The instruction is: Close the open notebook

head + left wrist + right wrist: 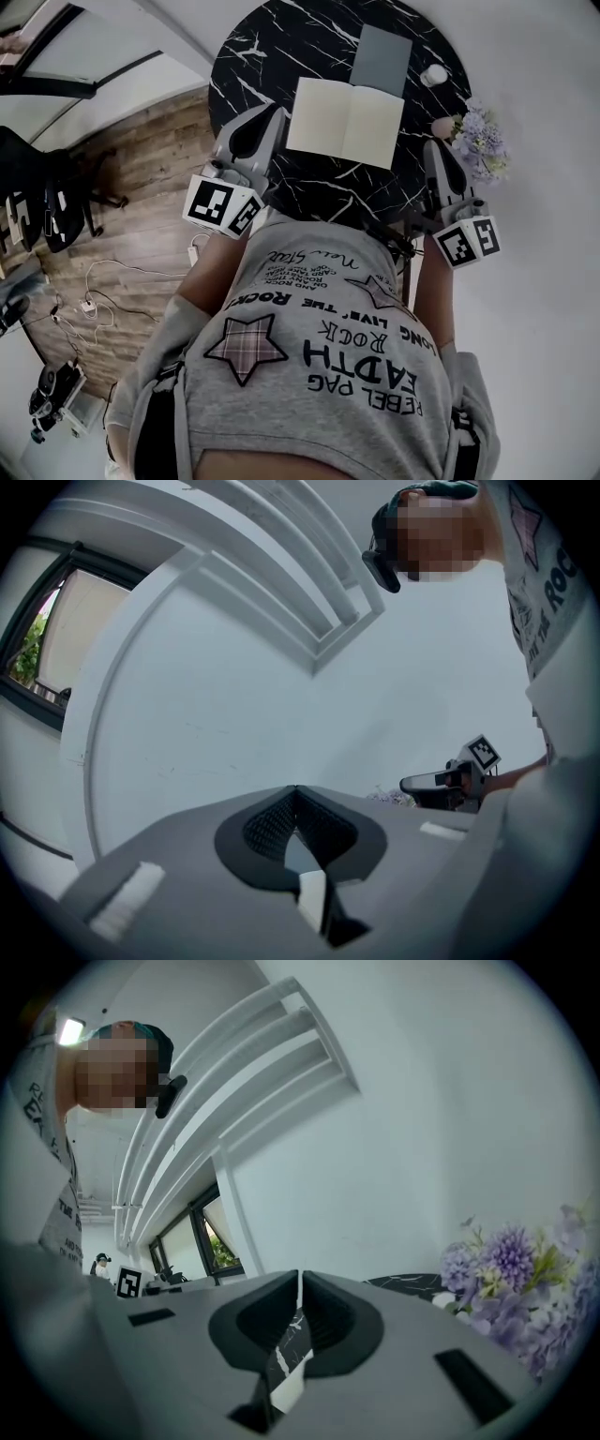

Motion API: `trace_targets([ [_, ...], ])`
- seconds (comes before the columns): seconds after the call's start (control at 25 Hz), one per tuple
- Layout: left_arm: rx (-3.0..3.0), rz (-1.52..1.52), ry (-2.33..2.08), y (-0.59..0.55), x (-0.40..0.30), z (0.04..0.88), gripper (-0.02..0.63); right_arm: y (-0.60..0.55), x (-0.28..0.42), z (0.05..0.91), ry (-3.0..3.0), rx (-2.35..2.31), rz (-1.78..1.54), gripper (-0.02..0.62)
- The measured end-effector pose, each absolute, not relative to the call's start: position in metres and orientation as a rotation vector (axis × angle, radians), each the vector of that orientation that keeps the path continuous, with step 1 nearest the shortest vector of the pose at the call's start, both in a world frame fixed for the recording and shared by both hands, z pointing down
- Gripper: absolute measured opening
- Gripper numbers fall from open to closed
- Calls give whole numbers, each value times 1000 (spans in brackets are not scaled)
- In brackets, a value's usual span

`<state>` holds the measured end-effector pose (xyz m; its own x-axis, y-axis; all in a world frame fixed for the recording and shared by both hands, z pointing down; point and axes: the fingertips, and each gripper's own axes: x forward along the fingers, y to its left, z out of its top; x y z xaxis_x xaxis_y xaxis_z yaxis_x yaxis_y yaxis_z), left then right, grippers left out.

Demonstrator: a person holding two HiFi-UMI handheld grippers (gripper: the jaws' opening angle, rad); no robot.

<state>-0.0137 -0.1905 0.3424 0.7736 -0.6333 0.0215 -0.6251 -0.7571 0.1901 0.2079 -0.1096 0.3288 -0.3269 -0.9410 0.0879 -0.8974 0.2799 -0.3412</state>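
An open notebook (345, 122) with blank cream pages lies flat on the round black marble table (262, 56). My left gripper (274, 112) hovers just off the notebook's left edge, over the table's rim, with its jaws shut and nothing between them (296, 791). My right gripper (434, 147) is to the right of the notebook, near the table's right edge, also shut and empty (300, 1277). Neither gripper touches the notebook. The notebook is out of sight in both gripper views, which point level at white walls.
A closed grey book (382, 58) lies just beyond the notebook. A bunch of purple flowers (480, 142) (511, 1274) stands at the table's right edge beside my right gripper, with a small white object (434, 75) farther back. Wooden floor, cables and chairs lie to the left.
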Motion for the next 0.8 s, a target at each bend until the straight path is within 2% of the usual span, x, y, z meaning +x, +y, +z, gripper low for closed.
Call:
trace_targets([
  [0.24,2780,-43,-1003,-190,-8,352,5,-120,211,359,2480,-1748,-585,17],
  [0.64,2763,2,-1008,-194,-10,366,5,-137,215,467,2578,-1808,-885,18],
  [0.68,2757,5,-999,-194,-10,368,5,-139,219,478,2536,-1825,-925,27],
  [0.76,2749,7,-974,-192,-8,370,5,-144,226,501,2467,-1832,-1028,135],
  [0.8,2751,10,-963,-191,-7,370,5,-145,228,513,2455,-1837,-1075,151],
])
